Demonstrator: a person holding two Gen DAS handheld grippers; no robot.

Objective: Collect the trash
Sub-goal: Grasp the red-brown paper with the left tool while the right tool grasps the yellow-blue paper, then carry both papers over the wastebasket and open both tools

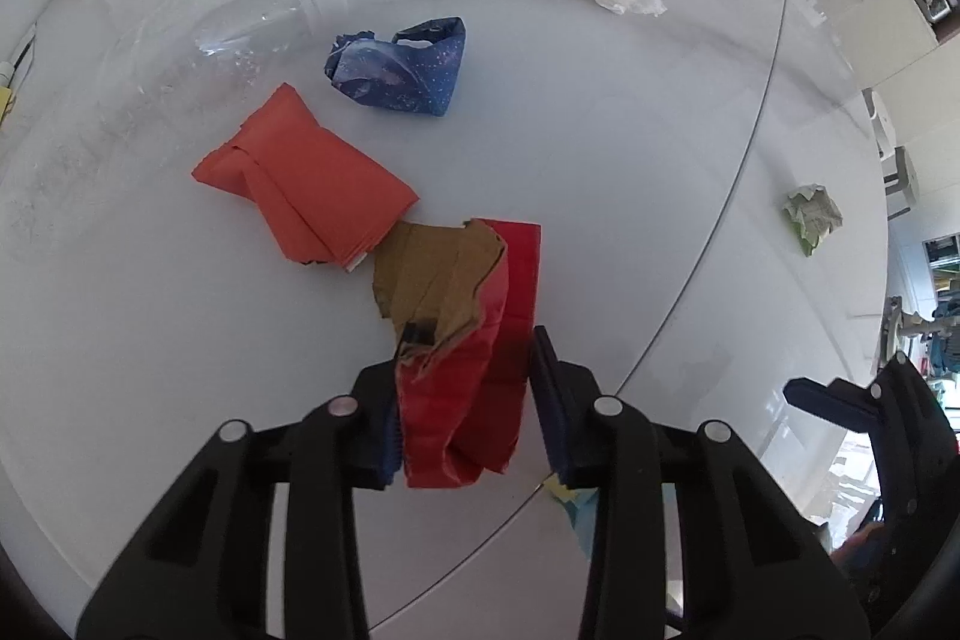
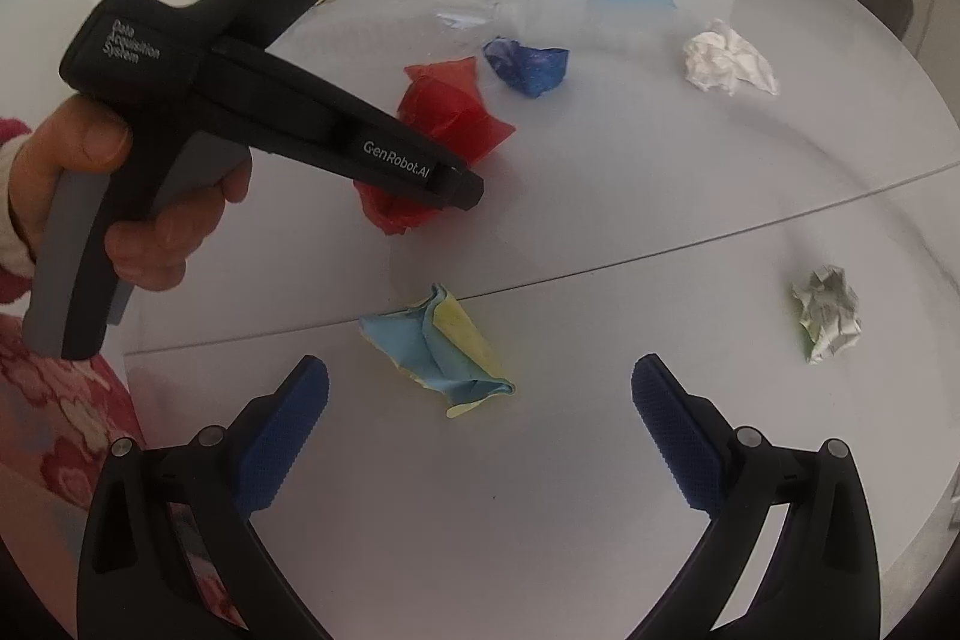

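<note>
The first pick-up is in hand: the left gripper (image 1: pixel 465 403) is closed on a torn red wrapper with a brown inside (image 1: pixel 474 340) lying on the glossy white table (image 1: pixel 630 196). A lift clear is judged next, while the right gripper (image 2: pixel 480 418) is held wide above a crumpled blue-and-yellow paper (image 2: pixel 447 358), with tissue, mask and bottle scattered beyond

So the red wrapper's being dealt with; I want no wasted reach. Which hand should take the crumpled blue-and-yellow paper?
Right: its open hand-held gripper faces the crumpled blue-and-yellow paper; the left hand-held gripper holds the red wrapper.
</note>
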